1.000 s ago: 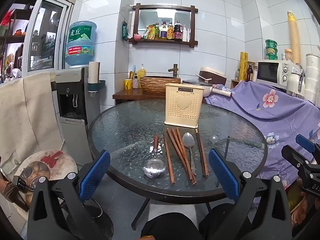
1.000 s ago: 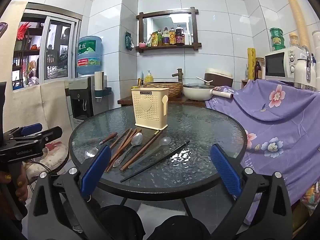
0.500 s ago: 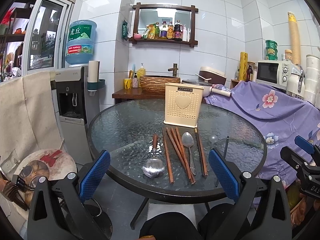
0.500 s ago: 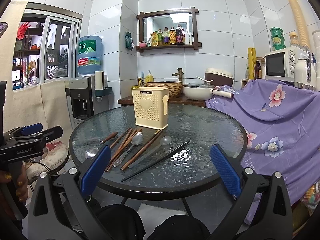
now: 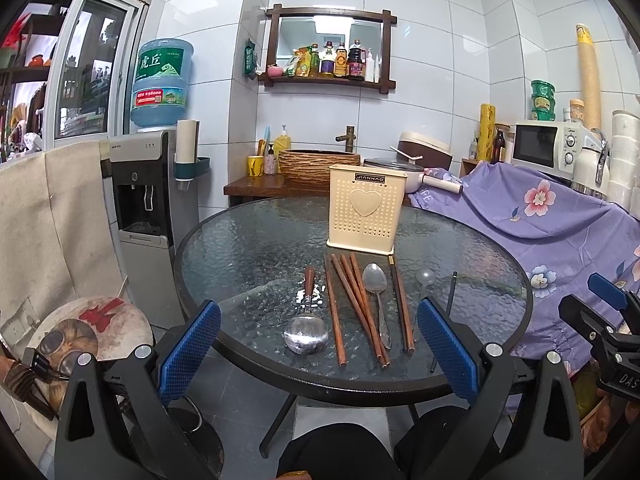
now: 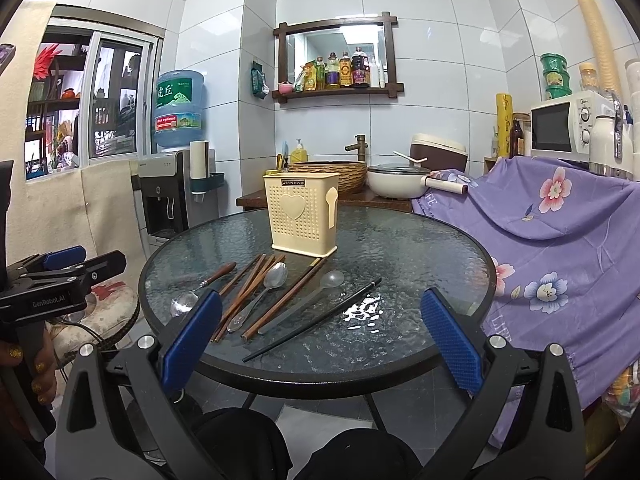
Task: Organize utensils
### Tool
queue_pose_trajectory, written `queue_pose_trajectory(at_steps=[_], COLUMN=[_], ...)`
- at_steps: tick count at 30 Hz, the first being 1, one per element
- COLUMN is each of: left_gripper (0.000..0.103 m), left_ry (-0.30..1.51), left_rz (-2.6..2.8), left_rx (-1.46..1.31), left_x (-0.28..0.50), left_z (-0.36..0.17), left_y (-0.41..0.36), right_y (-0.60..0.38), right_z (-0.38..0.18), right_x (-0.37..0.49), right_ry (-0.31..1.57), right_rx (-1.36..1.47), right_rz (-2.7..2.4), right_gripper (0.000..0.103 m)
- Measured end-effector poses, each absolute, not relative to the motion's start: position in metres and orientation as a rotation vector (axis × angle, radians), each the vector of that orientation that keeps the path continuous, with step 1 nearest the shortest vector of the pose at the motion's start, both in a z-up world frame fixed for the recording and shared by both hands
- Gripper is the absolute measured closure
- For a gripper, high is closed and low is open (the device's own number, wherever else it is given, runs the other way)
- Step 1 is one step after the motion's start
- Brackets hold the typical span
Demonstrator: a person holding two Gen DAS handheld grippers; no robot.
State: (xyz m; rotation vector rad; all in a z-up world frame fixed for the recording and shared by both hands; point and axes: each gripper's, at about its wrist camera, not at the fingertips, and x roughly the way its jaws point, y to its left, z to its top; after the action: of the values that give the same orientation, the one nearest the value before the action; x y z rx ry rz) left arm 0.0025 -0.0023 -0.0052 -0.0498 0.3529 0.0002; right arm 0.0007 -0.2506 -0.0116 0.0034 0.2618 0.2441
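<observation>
Cream perforated plastic utensil holder [image 5: 366,206] is seen empty-looking; chopsticks [image 5: 356,300] and spoons [image 5: 376,292] are laid before it. Both grippers [image 5: 320,350] [image 6: 320,338] are held wide, empty; a first pick is judged next.

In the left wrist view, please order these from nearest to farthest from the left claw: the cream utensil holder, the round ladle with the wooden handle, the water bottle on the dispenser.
1. Round ladle: nearest the left claw, at the table's front edge, left of the chopsticks.
2. Cream utensil holder: upright, toward the table's back.
3. Water bottle: beyond the table, far left, on the dispenser.
</observation>
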Motion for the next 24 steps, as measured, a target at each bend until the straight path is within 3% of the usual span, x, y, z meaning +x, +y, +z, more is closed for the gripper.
queue_pose_trajectory(at_steps=[24], left_gripper=[0.006], left_ry=[0.358], left_rz=[-0.004], left_rx=[-0.048], left_x=[0.0024], left_z=[-0.0045], left_y=[-0.0030], right_y=[-0.2520], right_z=[-0.0132], right_x=[0.0018], right_ry=[0.274], right_rx=[0.006], right_rz=[0.247], right_gripper=[0.005])
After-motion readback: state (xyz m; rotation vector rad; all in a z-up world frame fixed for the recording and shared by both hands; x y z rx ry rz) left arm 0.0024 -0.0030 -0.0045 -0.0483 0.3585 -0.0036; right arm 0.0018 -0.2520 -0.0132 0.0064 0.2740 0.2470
